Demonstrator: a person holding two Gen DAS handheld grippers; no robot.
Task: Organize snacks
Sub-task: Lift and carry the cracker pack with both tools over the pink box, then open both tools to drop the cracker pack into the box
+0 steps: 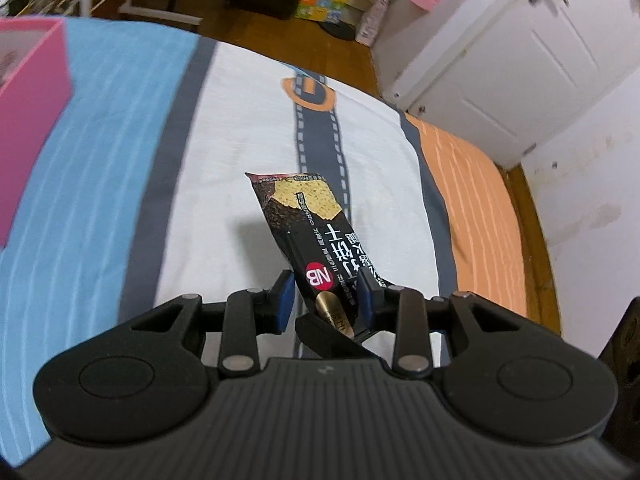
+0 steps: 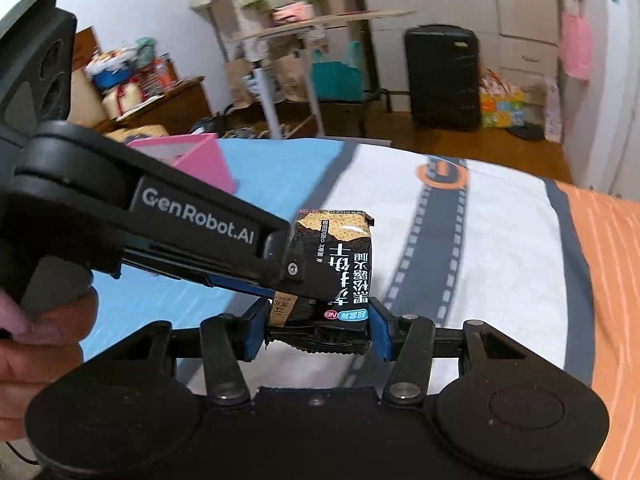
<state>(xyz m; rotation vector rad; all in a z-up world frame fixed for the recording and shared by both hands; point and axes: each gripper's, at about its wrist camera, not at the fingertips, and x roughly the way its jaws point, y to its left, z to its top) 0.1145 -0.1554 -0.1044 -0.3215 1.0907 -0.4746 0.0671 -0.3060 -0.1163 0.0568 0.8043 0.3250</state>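
L claw [image 1: 324, 296]: jaws nearly shut, blue pads pinching the thin way across a black cracker pack [image 1: 308, 220], which sticks out fwd and tilts a bit off-centre. R claw [image 2: 318, 328]: jaws part open, pads clamped on the wide sides of the pack's near, crimped end. Looks like the same pack in both claws, w/ the L claw's tip coming in from the side onto the pack's face just above the R pads; a beige label shows underneath, maybe a 2nd pack, can't tell. Pack is in the air over the white middle of the bedsheet [image 1: 240, 120], touching nothing else, shadow below it. Step in hand, I'd say: carry it to the pink box [image 1: 32, 92], which sits on the blue stripes off to the L. To do it well: move both claws together so the wrapper isn't twisted or torn, keep the grip light since crackers crush, clear the box wall before lowering, and free one claw at a time. In the way: mostly the 2 claws crowding each other at the pack, plus the near box wall; what's inside the box is too blurred to read. A hand [image 2: 36, 340] grips the L claw's handle. Farther out: orange stripes on the R of the bed, a white door [image 1: 520, 60], a black suitcase [image 2: 440, 76], and a cluttered shelf, all well apart.
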